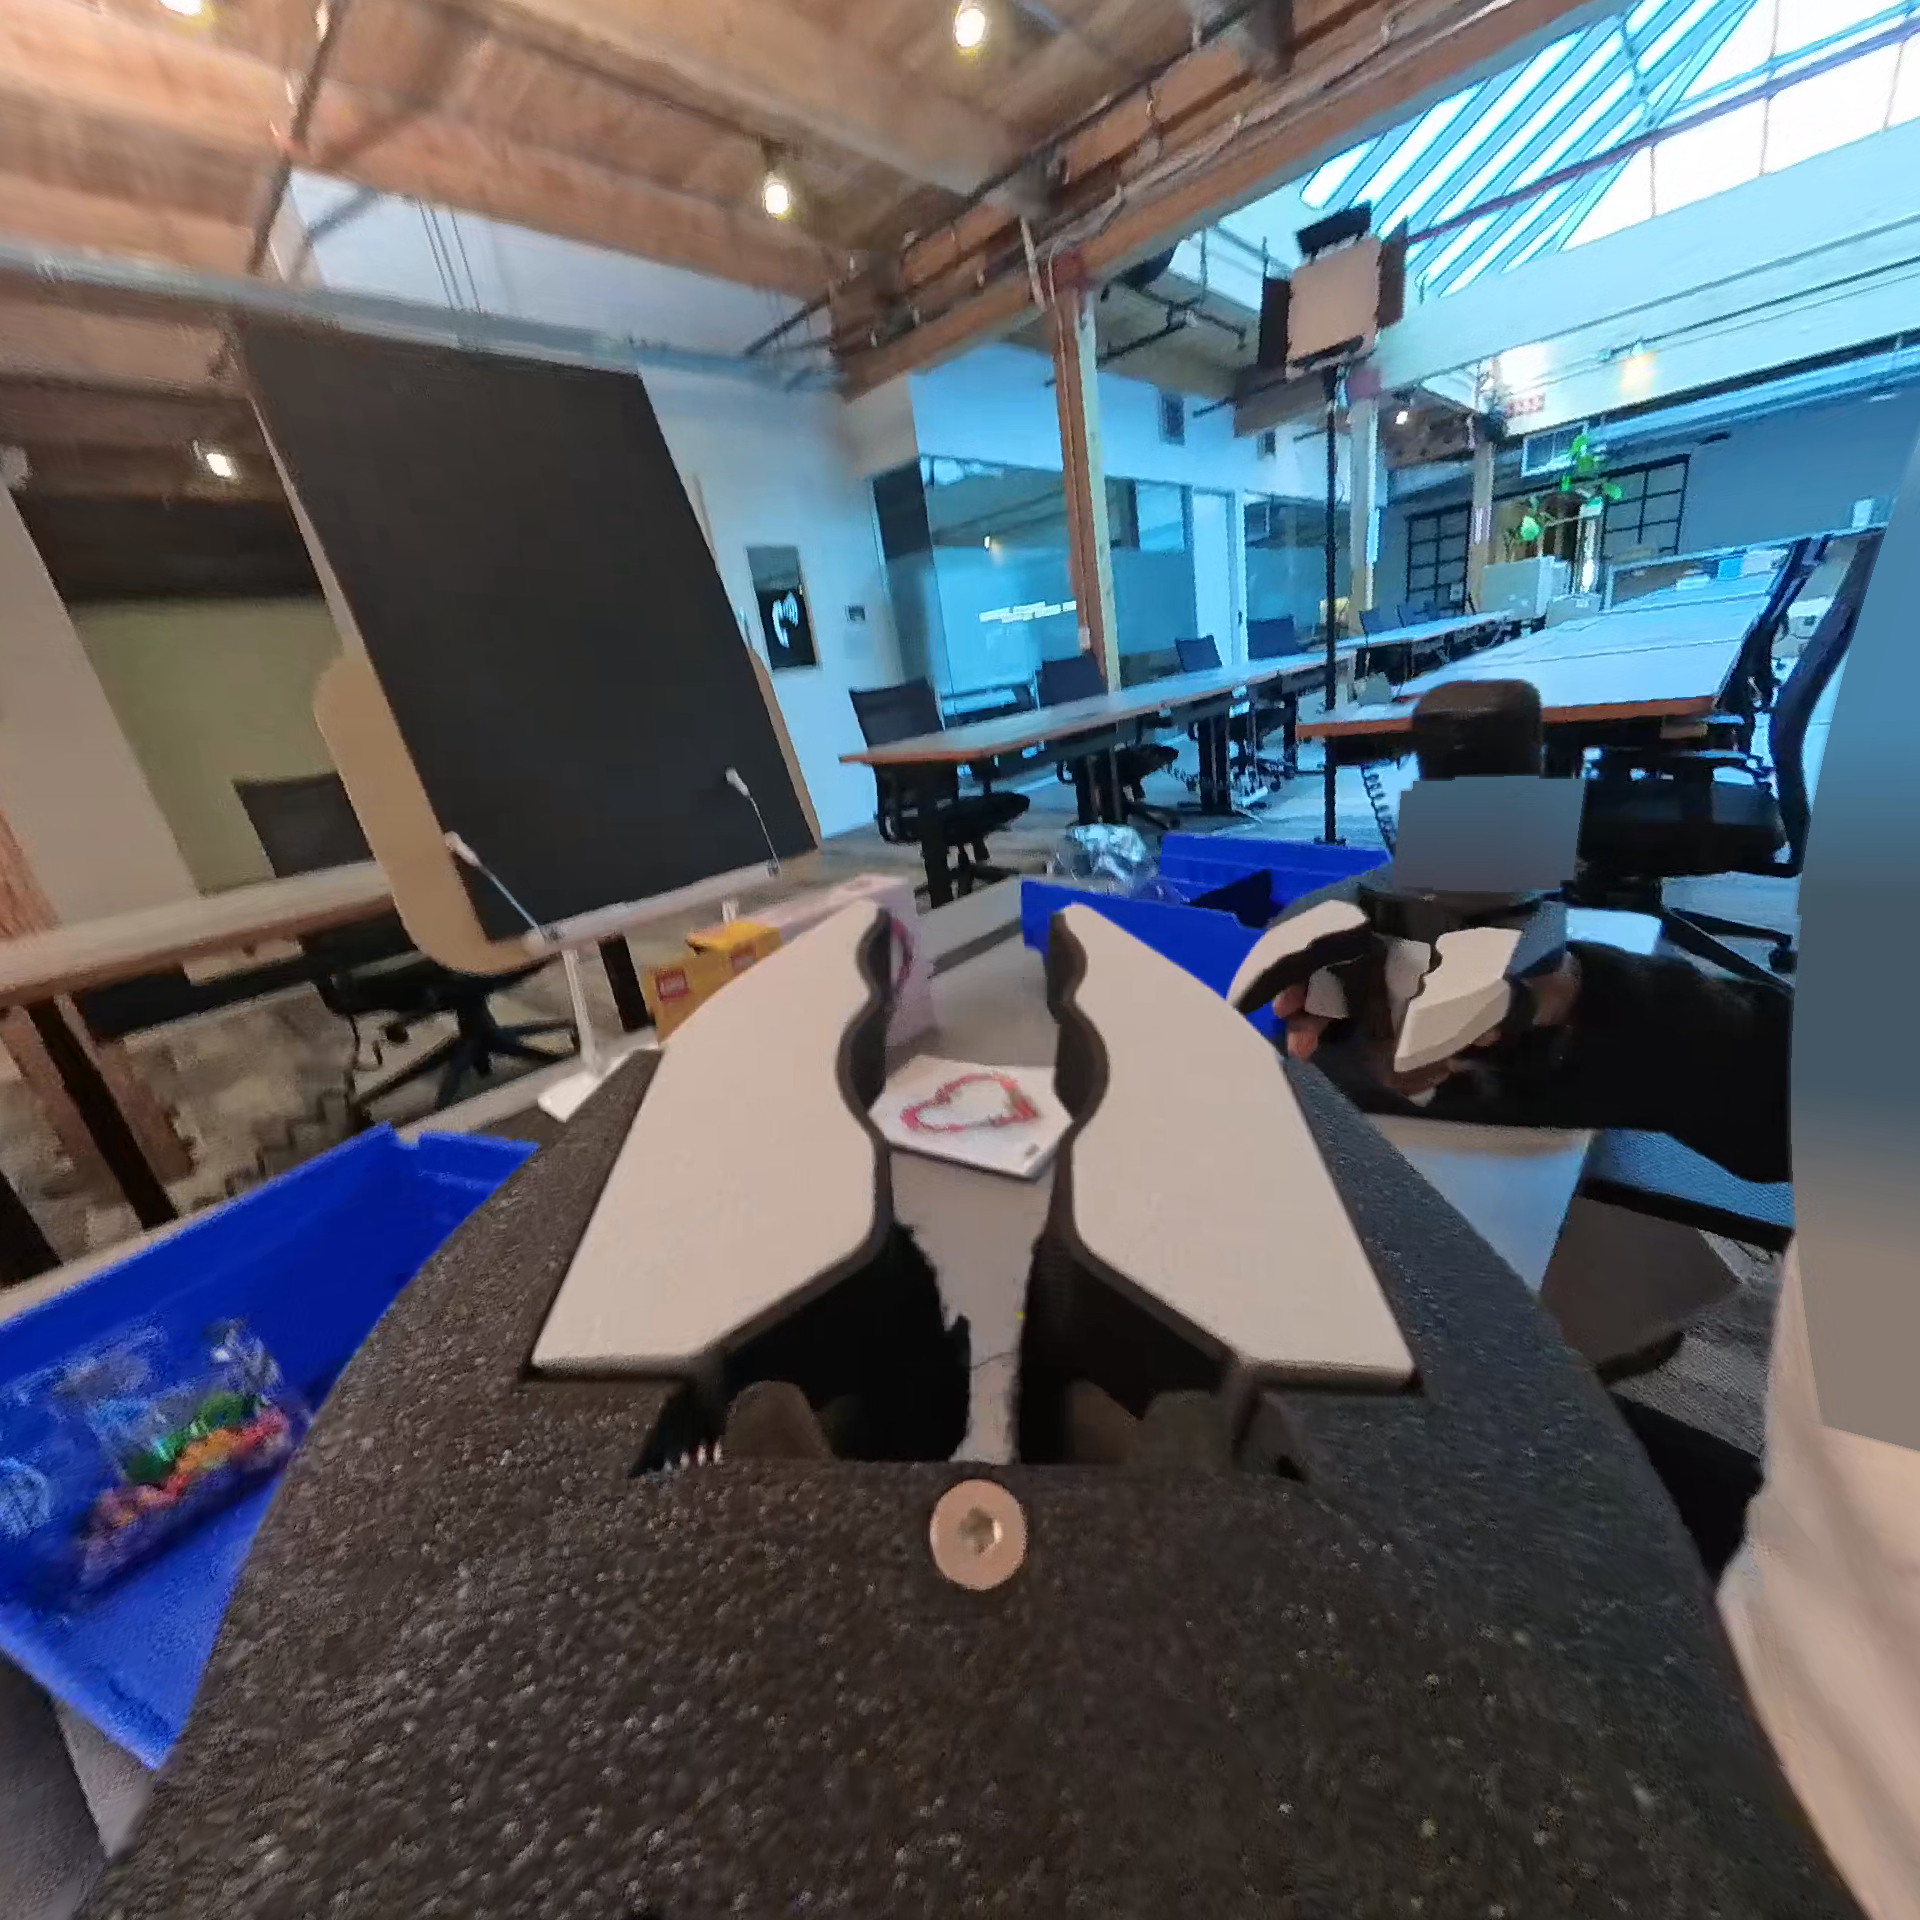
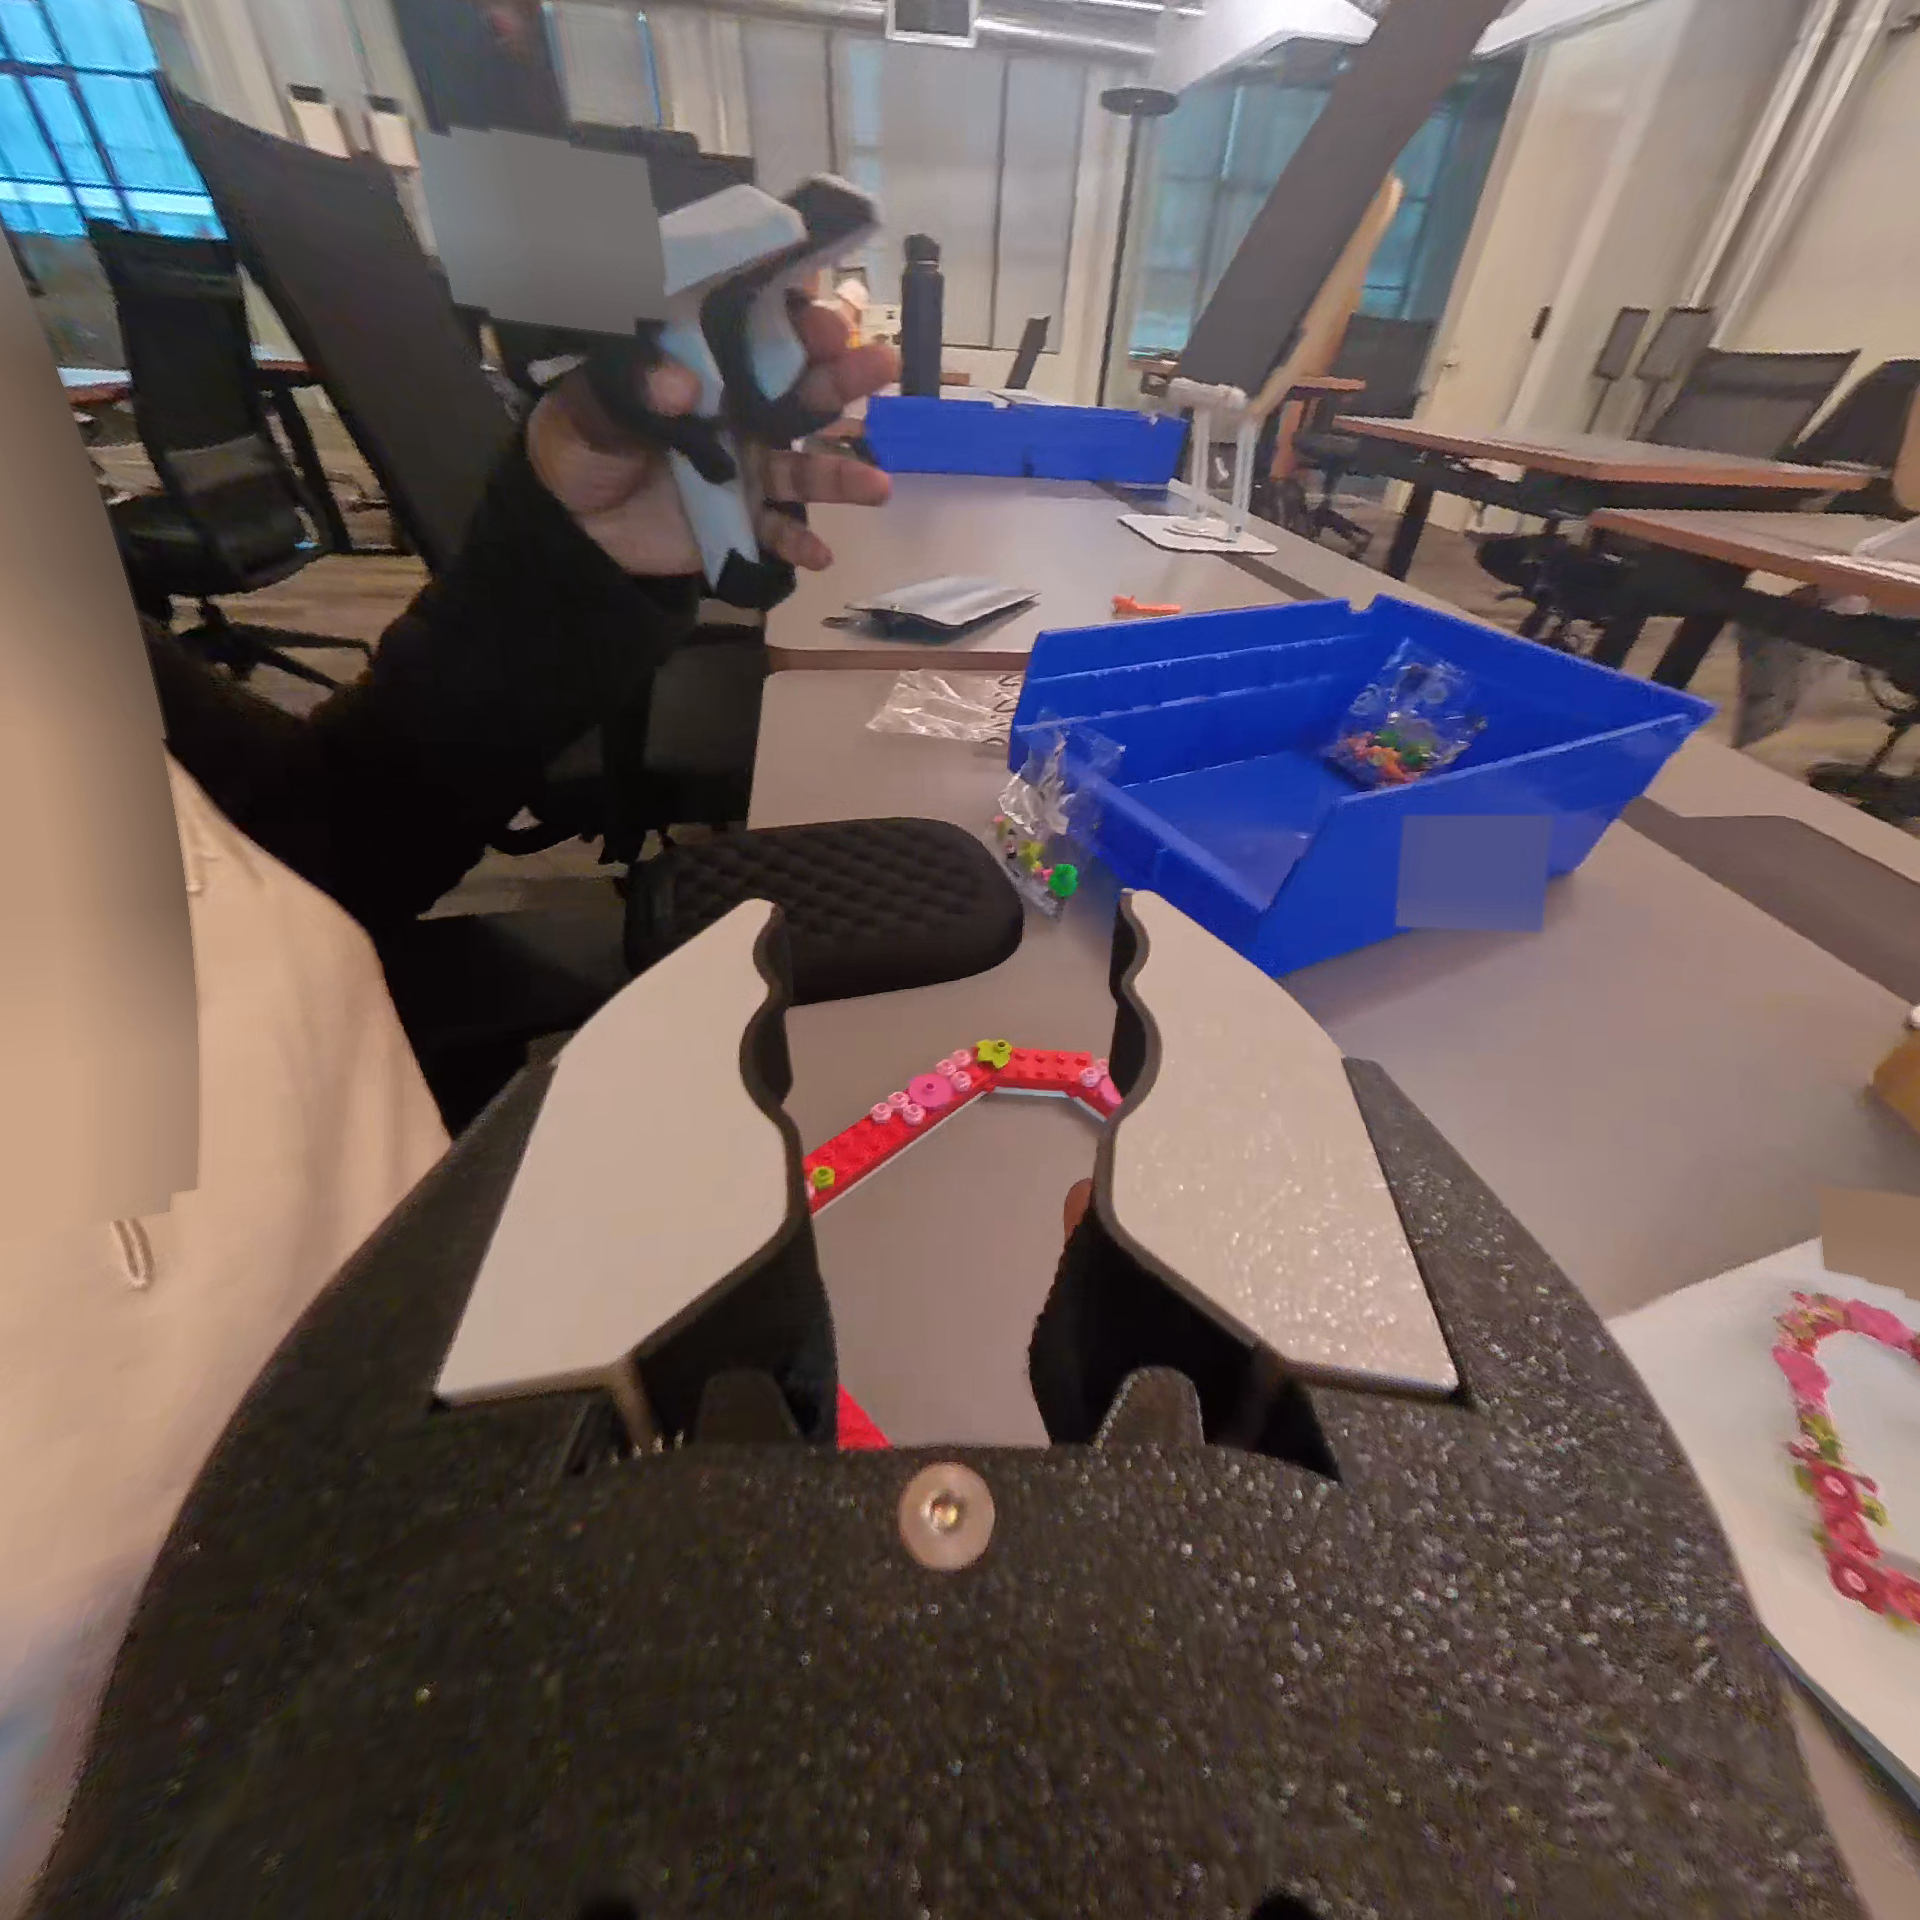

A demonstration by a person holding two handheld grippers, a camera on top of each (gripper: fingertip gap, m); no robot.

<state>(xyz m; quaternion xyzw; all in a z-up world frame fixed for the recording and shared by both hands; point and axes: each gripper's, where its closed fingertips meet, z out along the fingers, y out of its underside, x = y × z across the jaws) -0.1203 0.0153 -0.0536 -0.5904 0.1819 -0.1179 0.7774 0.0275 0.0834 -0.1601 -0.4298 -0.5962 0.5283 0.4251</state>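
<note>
Jaws of both grippers stand apart, nothing clamped. Right gripper (image 2: 951, 940) hovers low over grey table (image 2: 1558, 1091); red brick strip w/ pink studs (image 2: 966, 1091) lies flat between its fingers, seemingly untouched. Blue bin (image 2: 1299, 894) at 1 o'clock holds a bag of small bricks (image 2: 1397, 732); another bag (image 2: 1039, 831) leans on its front. Left gripper (image 1: 971, 935) is raised, heart picture card (image 1: 971, 1117) below. Strip likely light, rigid, snaps at joints: pinch across a straight run, not the bend.
</note>
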